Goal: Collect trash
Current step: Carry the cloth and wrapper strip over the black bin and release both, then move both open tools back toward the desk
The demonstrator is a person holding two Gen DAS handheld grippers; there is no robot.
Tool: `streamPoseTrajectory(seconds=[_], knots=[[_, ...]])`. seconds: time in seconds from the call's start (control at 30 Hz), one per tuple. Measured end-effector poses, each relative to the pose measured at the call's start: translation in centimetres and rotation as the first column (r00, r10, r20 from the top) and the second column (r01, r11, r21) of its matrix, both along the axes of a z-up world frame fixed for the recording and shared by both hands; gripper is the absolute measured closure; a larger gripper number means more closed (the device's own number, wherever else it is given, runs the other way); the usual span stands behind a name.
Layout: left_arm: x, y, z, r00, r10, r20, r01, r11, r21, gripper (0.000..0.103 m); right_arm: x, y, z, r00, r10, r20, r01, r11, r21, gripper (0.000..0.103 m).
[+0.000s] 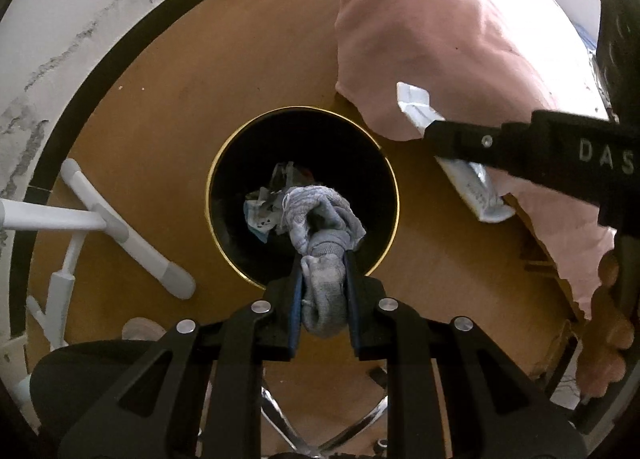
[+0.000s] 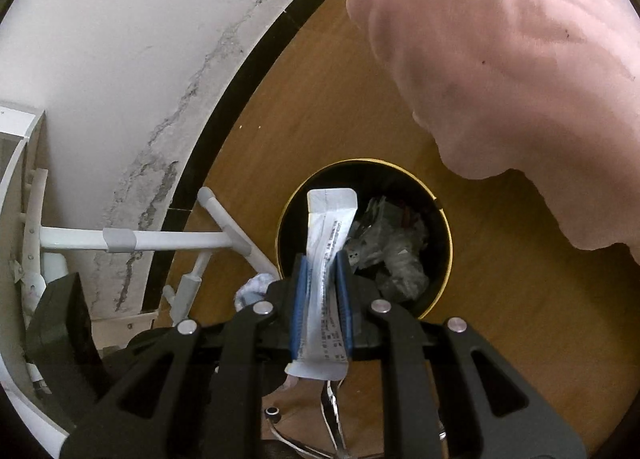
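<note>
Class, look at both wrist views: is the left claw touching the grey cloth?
Touching. The left wrist view shows the left claw with both blue pads pressed against the bunched grey cloth, which hangs over the black bin.

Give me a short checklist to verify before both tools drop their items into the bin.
1. Left tool grips the grey sock: ok.
2. Right tool grips the white paper wrapper: ok.
3. Sock hangs over the opening of the black bin: ok.
4. Wrapper tip over the bin opening in the right wrist view: ok.
5. Bin has room for more: cannot tell.
6. Pink cloth clear of the bin mouth: ok.
</note>
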State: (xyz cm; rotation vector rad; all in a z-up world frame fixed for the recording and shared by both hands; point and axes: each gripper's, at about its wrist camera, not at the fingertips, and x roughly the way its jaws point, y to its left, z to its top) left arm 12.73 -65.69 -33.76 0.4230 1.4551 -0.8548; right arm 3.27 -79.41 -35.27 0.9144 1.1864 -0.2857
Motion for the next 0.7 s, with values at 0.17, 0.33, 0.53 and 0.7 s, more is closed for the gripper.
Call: streamPoseTrajectory(seconds=[0.17,0.33,0.53,0.7], knots=[[0.1,-0.7,-0.2,1.0,0.014,0.003,-0.014,1.0,-0.025,0.076,-0.3,-0.5,-0.2,1.0,-0.017,0.006,0.017,1.0,-0.008,0.084],[-0.7,-0.6,1.7,0.992,0.041,0.116,-0.03,0.995,-0.092,0.011,-1.3,-1.1,1.4,0.997,-0.067,0.03,0.068,0.997,-0.043,0.011],[-5.2,-1.1,9.5,0.981,-0.036,0.189,0.089,0.956,-0.28,0.011,-4.8,-4.6,11.8,0.968,-0.239,0.077,0.25,0.936,-0.247,0.011],[-9.4,2.3,23.3,0.91,-0.055,0.41,0.277,0.818,-0.504,0.008,-9.9,-1.8,26.4,0.889,-0.304,0.342,0.457,0.562,-0.689,0.007]])
